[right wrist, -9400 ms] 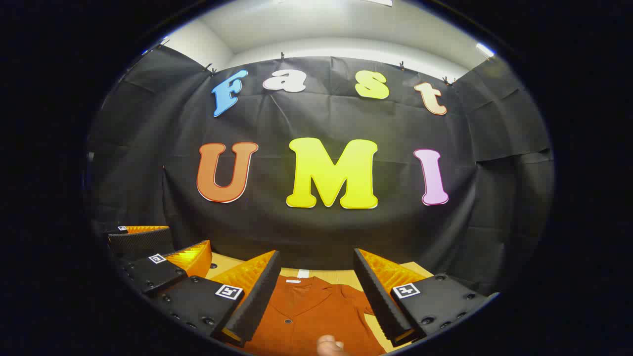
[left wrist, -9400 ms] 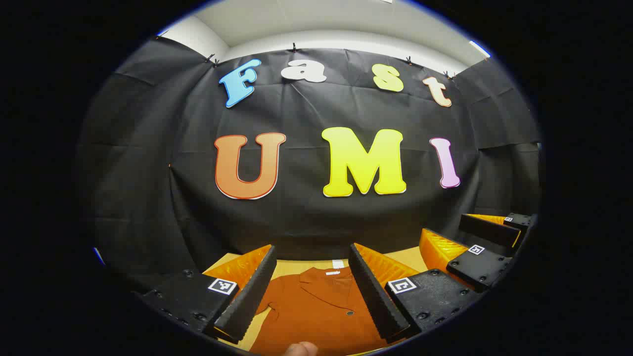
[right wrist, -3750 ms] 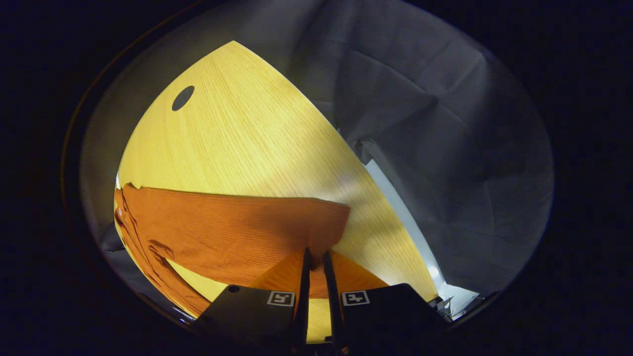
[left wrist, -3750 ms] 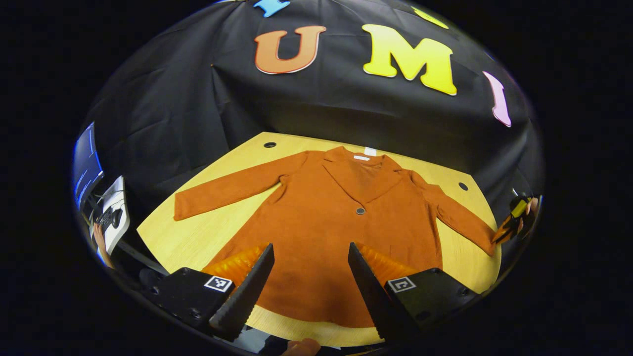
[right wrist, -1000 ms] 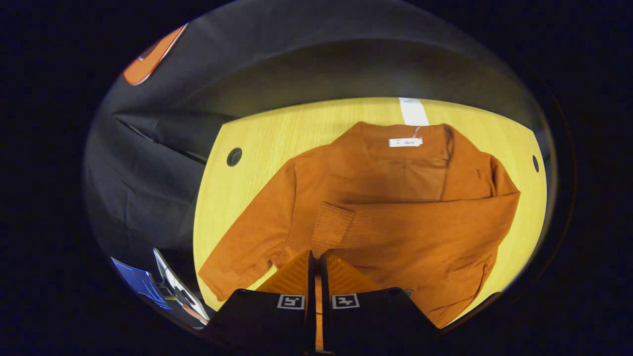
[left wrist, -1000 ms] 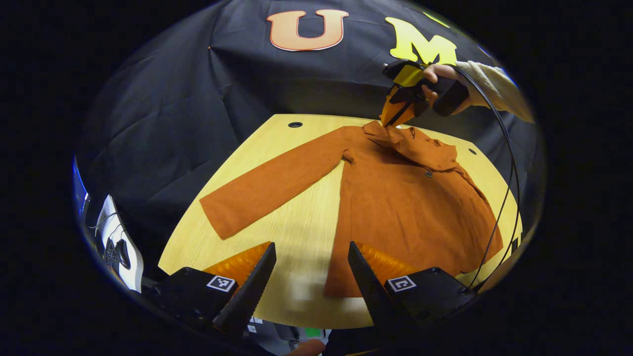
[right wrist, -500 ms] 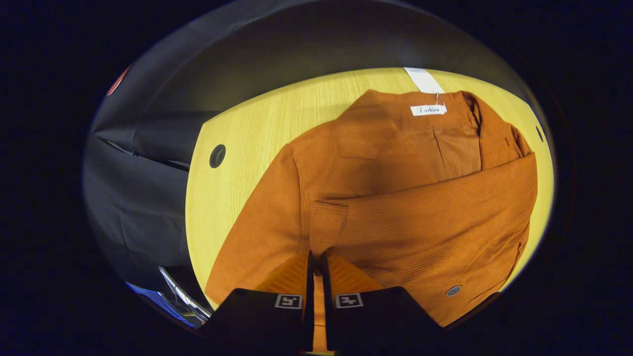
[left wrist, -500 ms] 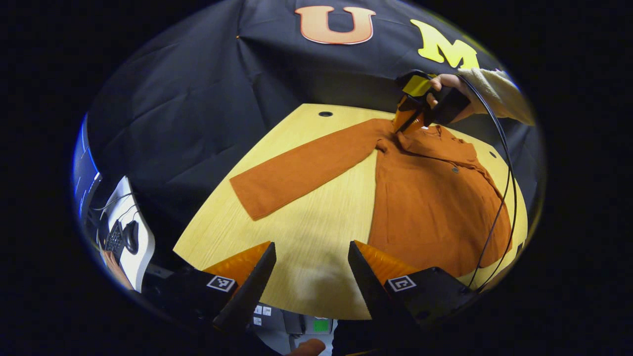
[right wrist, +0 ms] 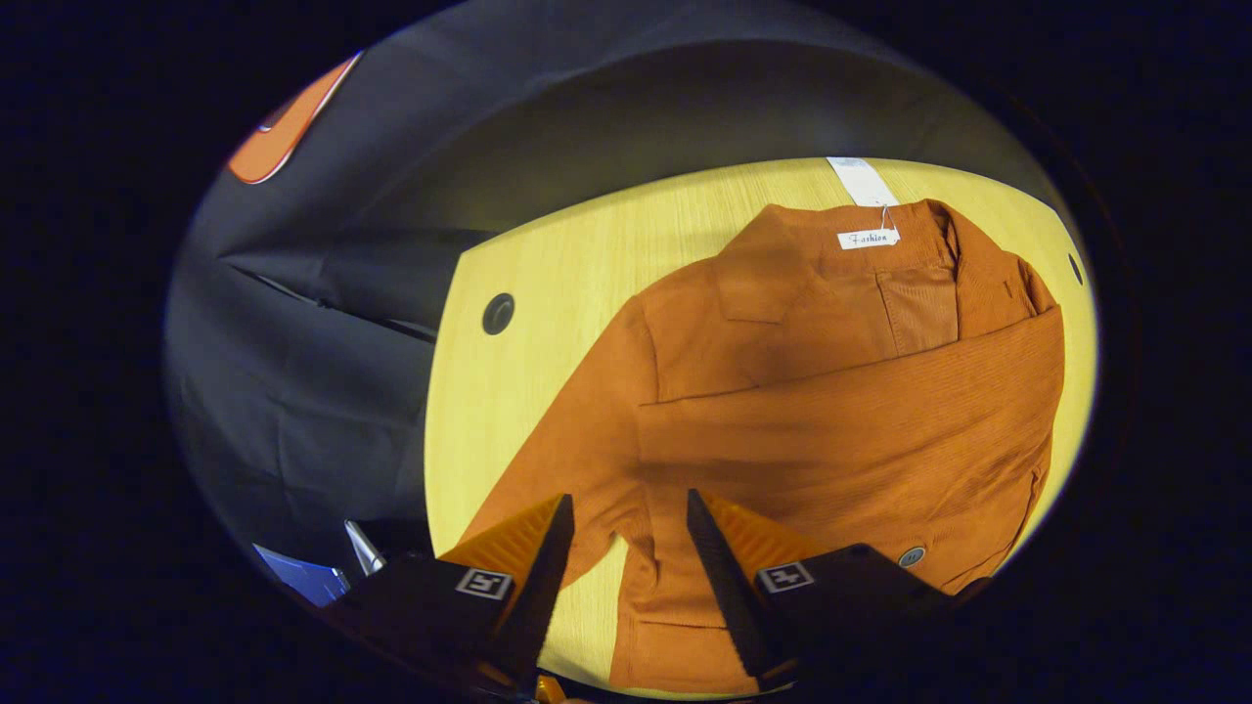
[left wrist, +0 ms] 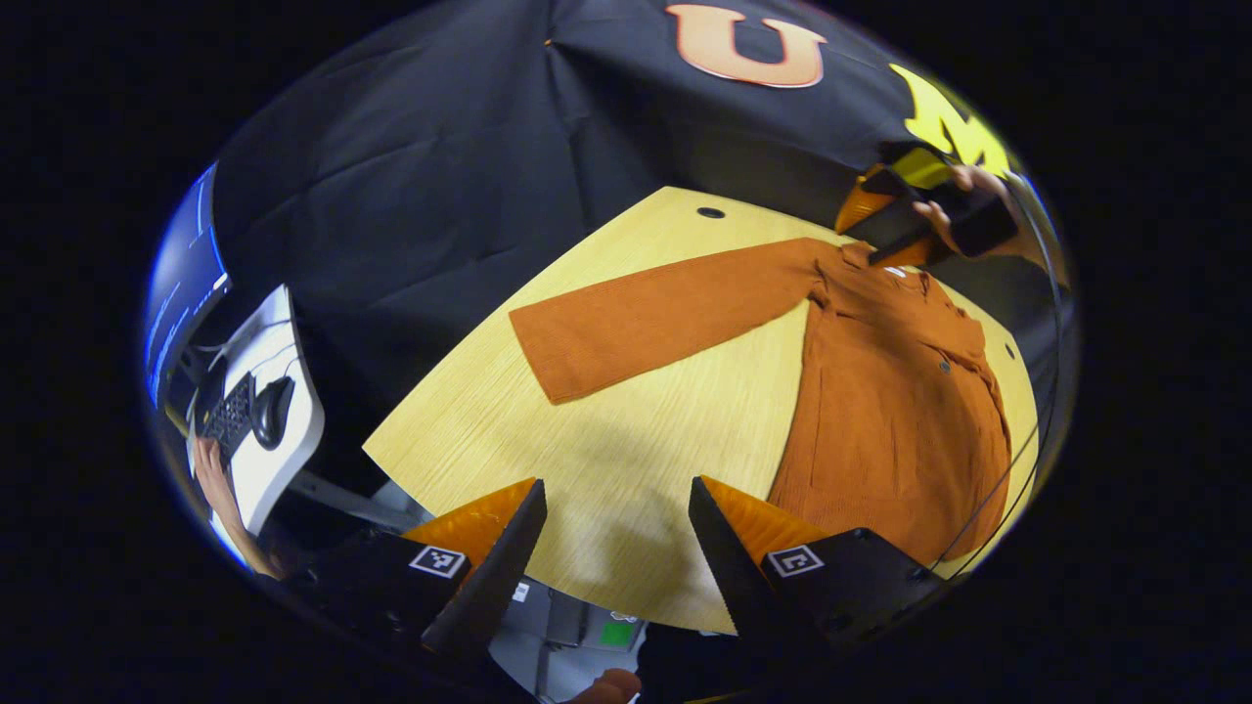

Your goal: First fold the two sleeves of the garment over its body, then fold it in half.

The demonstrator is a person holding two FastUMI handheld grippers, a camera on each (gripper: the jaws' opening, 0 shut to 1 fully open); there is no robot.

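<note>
The rust-orange garment [left wrist: 885, 391] lies face up on the yellow desk [left wrist: 606, 460], collar toward the booth wall. One sleeve [right wrist: 861, 391] already rests folded flat across the chest, its cuff ending near the opposite shoulder; the other sleeve [left wrist: 655, 318] lies stretched out sideways over the bare wood. The right gripper [right wrist: 621, 557] hangs just above the folded sleeve's cuff with its fingers spread and nothing between them, and it shows in the left gripper view by the collar [left wrist: 905, 220]. The left gripper [left wrist: 614, 548] hovers over the near edge of the desk, fingers wide and empty, well apart from the outstretched sleeve. Judging by this, the step in hand is the outstretched sleeve. To do it well, the left gripper would want to pinch the cuff end squarely, taking both layers of cloth, lift only enough to clear the desk, and carry it across so that the fold falls at the shoulder seam and the sleeve lands flat over the one already laid, without dragging the body askew.
</note>
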